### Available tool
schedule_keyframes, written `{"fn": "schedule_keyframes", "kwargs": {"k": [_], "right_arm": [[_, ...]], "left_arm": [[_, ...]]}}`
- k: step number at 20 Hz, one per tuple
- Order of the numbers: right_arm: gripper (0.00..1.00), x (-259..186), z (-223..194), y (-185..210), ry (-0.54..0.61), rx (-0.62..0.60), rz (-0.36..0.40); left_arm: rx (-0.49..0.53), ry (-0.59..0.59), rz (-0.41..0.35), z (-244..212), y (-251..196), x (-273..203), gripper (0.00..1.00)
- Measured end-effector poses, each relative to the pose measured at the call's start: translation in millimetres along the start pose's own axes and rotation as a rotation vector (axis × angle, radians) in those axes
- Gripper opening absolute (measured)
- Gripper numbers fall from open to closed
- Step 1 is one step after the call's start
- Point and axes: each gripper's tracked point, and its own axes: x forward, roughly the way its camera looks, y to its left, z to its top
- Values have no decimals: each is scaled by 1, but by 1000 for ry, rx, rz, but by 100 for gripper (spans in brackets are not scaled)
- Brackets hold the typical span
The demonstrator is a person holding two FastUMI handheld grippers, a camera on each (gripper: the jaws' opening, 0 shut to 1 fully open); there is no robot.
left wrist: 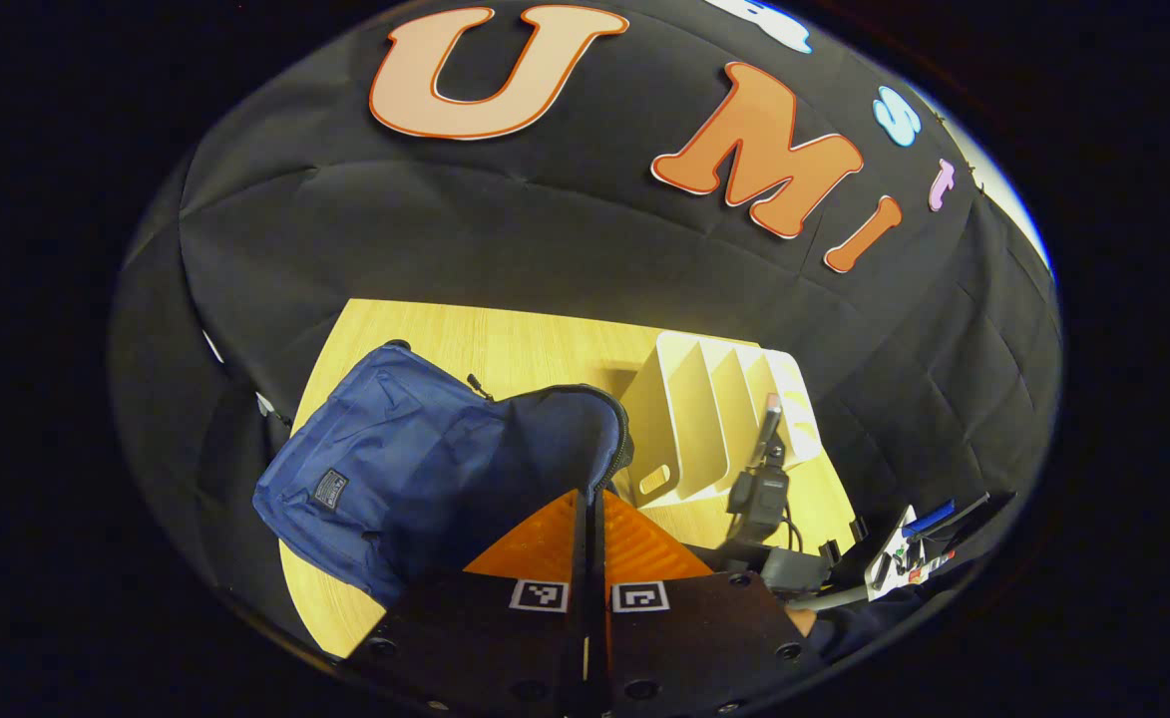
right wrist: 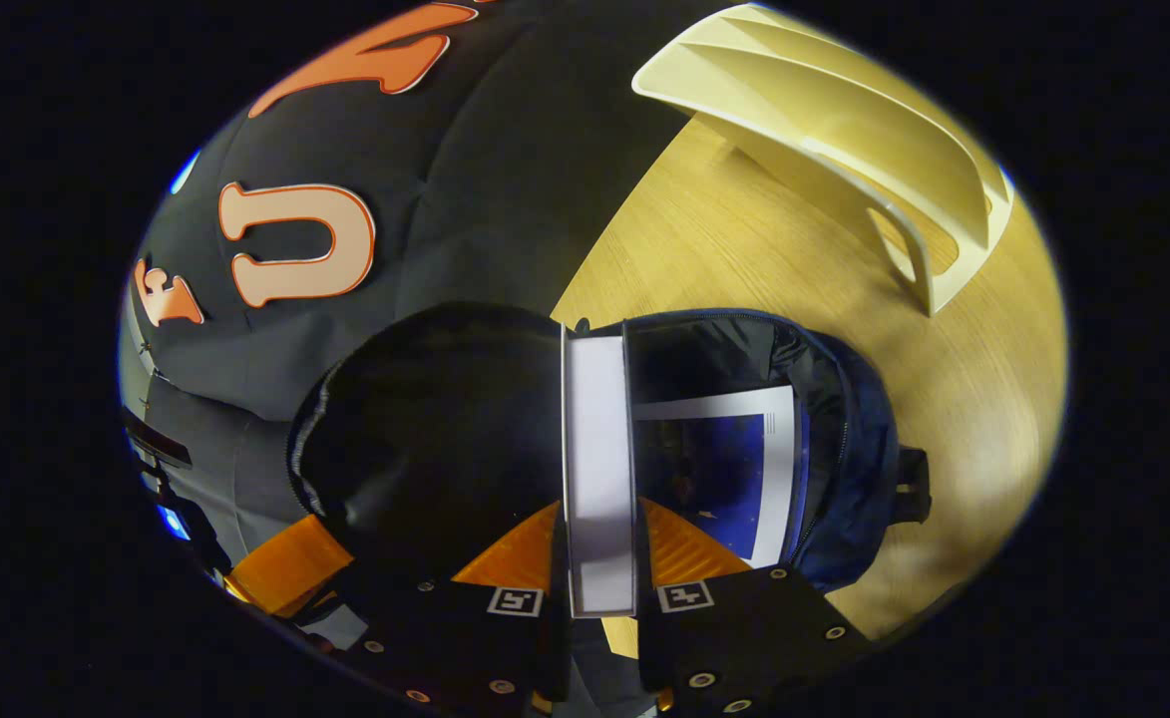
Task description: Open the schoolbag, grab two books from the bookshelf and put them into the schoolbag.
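Schoolbag sits on the wooden surface to the left of the cream bookshelf, its dividers standing bare. In your left gripper view the left claw has its fingers drawn together on the rim of the bag's opening; a fold of fabric seems pinched between them, though the contact is hard to make out. Farther right there, your right claw hangs in front of the bookshelf.

In your right gripper view the right claw is clamped on a book held edge-on, both fingers pressing its covers, right above the open mouth of the bag. A second book with a blue cover already lies inside the bag, just beside the held one.
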Motion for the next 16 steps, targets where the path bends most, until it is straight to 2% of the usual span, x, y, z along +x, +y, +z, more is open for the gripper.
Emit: {"fn": "schedule_keyframes", "kwargs": {"k": [3, 5, 8, 9, 11, 12, 13, 15, 16], "right_arm": [[34, 6, -16, -21, 69, 10, -123], [43, -3, -19, -29, 98, -19, -198], [67, -22, 1, -7, 72, -93, -198], [71, -30, 10, -6, 50, -150, -217], [72, -51, 36, -6, -21, -267, -257], [72, -61, 50, -7, -67, -318, -285], [72, -71, 63, -11, -102, -366, -307], [71, -91, 84, -10, -165, -420, -328], [71, -101, 96, -14, -193, -435, -347]], "left_arm": [[14, 5, 20, -4, 5, 5, 2], [15, -4, 51, -2, 13, 6, 2], [12, -27, 89, 4, 23, 8, 4], [5, -32, 92, 4, 24, 10, 6], [-5, -40, 85, 1, 19, 10, 14], [-3, -45, 87, -1, 18, 13, 22], [-3, -47, 85, -3, 16, 14, 25], [-3, -44, 84, -9, 13, 18, 35], [-9, -40, 81, -12, 10, 23, 35]]}}
